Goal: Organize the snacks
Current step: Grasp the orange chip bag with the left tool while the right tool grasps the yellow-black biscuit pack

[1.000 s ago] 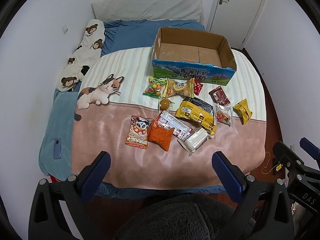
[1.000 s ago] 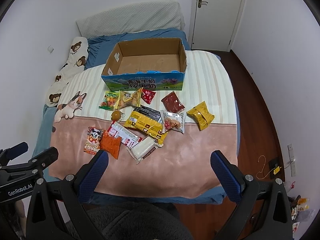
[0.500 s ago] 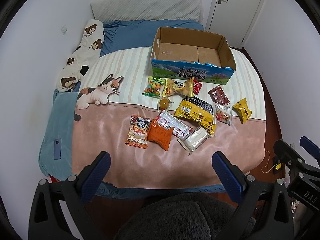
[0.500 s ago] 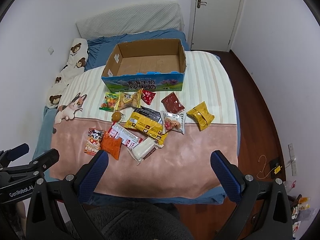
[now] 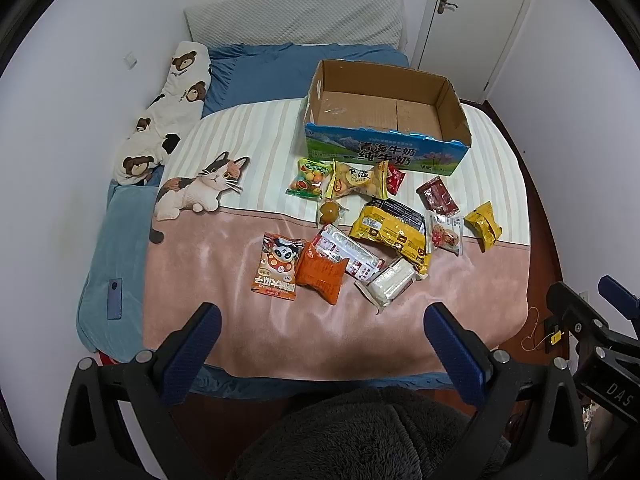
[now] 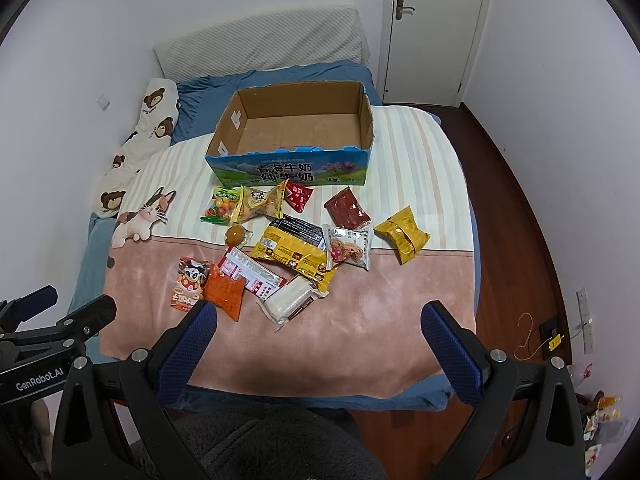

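Cardboard box stands open and unfilled on the bed, snack packets scattered just in front of it, while left gripper and right gripper hover wide, holding nothing.

The cardboard box is sitting far on the bed; the snack packets are lying scattered near it; a phone is lying far left.

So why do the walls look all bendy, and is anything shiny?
Both wrist views are fisheye, so the door and walls curve, with black corners. In the left view, the pink blanket has a pale sheen; the snacks look sharp.
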`<state>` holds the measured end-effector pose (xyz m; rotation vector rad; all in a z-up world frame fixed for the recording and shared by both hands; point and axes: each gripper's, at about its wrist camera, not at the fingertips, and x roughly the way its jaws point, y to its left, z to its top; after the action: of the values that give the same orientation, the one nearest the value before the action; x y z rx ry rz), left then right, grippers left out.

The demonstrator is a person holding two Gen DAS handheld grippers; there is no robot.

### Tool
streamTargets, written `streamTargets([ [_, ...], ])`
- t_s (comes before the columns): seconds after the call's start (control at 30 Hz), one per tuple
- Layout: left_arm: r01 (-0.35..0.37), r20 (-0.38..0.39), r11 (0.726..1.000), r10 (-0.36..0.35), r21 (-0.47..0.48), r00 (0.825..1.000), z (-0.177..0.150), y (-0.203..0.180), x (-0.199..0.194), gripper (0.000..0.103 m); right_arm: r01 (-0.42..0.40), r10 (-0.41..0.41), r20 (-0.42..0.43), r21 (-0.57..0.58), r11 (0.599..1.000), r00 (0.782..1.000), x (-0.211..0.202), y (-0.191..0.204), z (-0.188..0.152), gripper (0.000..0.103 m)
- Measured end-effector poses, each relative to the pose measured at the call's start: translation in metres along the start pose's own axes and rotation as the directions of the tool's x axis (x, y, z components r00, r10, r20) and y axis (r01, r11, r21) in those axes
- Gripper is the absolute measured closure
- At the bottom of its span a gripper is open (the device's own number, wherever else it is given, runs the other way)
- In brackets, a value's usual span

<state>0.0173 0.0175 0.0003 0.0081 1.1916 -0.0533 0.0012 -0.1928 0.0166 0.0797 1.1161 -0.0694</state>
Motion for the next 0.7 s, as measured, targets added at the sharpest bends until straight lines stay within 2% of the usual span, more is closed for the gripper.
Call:
streamTargets([
  [0.23, 0.002, -0.005, 1.0, -0.002, -0.009, 1.0, 0.001, 0.001, 0.0, 0.0, -0.016, 0.017, -0.008, 0.017, 1.0, 1.0, 0.001, -0.001, -0.001, 0.0],
  [0.43, -0.016, 0.013, 0.997, 0.017, -0.075, 1.0, 0.011, 0.016, 0.014, 0.0, -0.053, 0.053, -0.027, 0.015, 0.998, 0.998, 0.025, -0.004, 0.008, 0.0],
  [0.53, -0.048, 0.007, 0.993, 0.049, -0.107, 0.999, 0.016, 0.026, 0.038, 0.0, -0.083, 0.08, -0.079, -0.034, 0.996, 0.994, 0.061, 0.001, 0.018, 0.0],
  [0.7, -0.104, -0.093, 0.978, 0.089, -0.18, 0.992, 0.012, 0.046, 0.101, 0.0, -0.086, 0.059, -0.16, -0.165, 0.982, 0.985, 0.143, 0.018, 0.035, 0.0],
])
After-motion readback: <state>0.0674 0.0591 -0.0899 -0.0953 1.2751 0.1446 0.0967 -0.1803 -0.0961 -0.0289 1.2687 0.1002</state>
